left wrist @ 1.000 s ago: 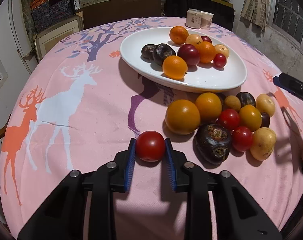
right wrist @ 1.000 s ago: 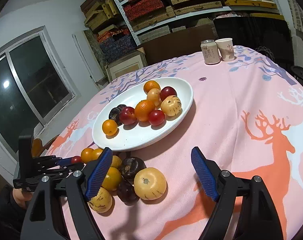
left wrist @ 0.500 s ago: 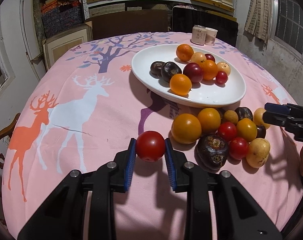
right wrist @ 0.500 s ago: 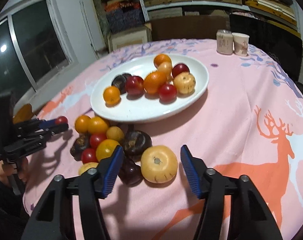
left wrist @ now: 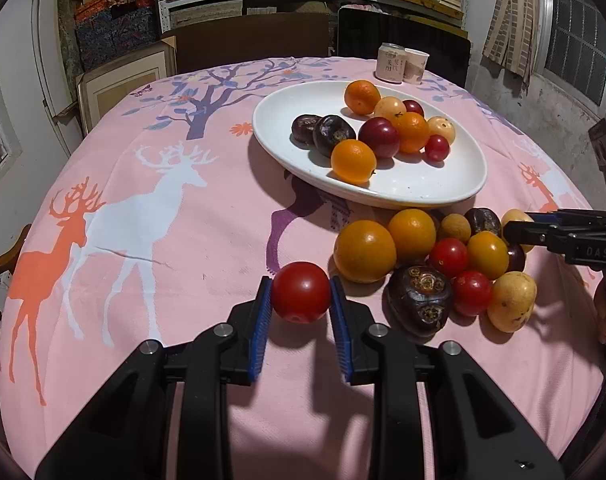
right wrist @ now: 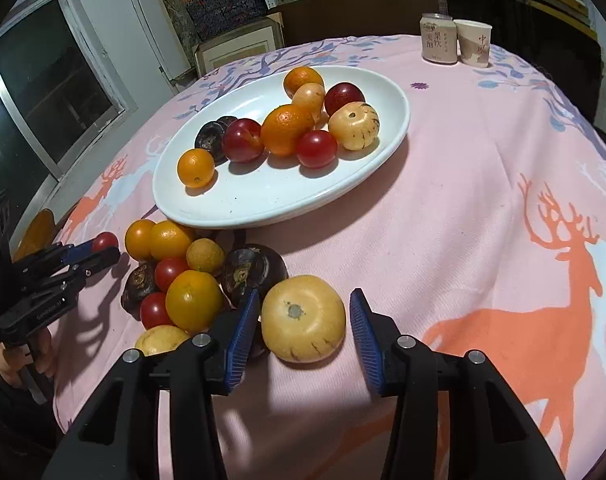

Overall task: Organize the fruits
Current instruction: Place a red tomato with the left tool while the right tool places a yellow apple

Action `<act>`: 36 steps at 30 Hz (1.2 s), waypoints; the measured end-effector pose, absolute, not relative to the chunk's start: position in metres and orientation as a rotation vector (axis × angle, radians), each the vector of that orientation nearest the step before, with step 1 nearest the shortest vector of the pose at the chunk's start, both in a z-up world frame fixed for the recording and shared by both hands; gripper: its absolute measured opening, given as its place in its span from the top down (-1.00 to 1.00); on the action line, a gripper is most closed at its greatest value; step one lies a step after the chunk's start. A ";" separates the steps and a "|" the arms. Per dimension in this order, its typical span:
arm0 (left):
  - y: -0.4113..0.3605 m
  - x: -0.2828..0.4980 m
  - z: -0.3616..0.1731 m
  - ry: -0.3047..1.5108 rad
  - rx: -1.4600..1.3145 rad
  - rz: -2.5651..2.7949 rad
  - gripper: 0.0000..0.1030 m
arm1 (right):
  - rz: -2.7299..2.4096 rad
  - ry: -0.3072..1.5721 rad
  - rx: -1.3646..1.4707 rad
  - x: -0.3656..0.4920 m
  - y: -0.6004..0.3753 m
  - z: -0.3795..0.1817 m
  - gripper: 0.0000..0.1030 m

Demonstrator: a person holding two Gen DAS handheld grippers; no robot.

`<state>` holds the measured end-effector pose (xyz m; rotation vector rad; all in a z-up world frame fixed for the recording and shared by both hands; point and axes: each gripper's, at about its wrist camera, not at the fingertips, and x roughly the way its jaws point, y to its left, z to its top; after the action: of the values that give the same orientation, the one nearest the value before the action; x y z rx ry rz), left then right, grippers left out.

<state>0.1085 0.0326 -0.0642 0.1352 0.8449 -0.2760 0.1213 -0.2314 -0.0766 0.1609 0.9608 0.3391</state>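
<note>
My left gripper [left wrist: 301, 300] is shut on a red tomato [left wrist: 301, 292], held just above the pink cloth to the left of a pile of loose fruit [left wrist: 443, 264]. In the right wrist view that same left gripper [right wrist: 107, 250] shows at the left edge with the tomato [right wrist: 105, 241]. My right gripper [right wrist: 305, 298] is closing around a pale yellow round fruit [right wrist: 303, 318] at the pile's near right. A thin gap still shows at the right pad. Beyond the pile, a white oval plate [left wrist: 423, 196] holds several oranges, plums, dark fruits and a tomato.
A drink can [left wrist: 390, 62] and a paper cup [left wrist: 416, 66] stand at the table's far side. Shelves with boxes, a framed panel and dark chairs lie behind. A person's hand [right wrist: 11, 360] holds the left gripper. The cloth's deer print spreads left and right of the fruit.
The right gripper's jaws have narrowed from wide apart to close around the yellow fruit, and it has come nearer and lower. The left gripper keeps hold of the tomato.
</note>
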 end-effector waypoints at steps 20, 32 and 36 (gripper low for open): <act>0.040 0.094 -0.050 0.760 0.093 -0.282 0.47 | 0.323 0.754 0.241 0.080 -0.271 -0.033 0.21; 0.018 0.118 -0.002 0.695 0.123 -0.316 0.47 | 0.337 0.657 0.224 0.108 -0.268 0.013 0.21; 0.001 0.158 0.007 0.688 0.132 -0.312 0.47 | 0.344 0.644 0.209 0.150 -0.250 0.025 0.21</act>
<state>0.1582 0.0014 0.0073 0.1317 0.6879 -0.3122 0.1500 -0.2500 0.0253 0.2093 0.6445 0.3444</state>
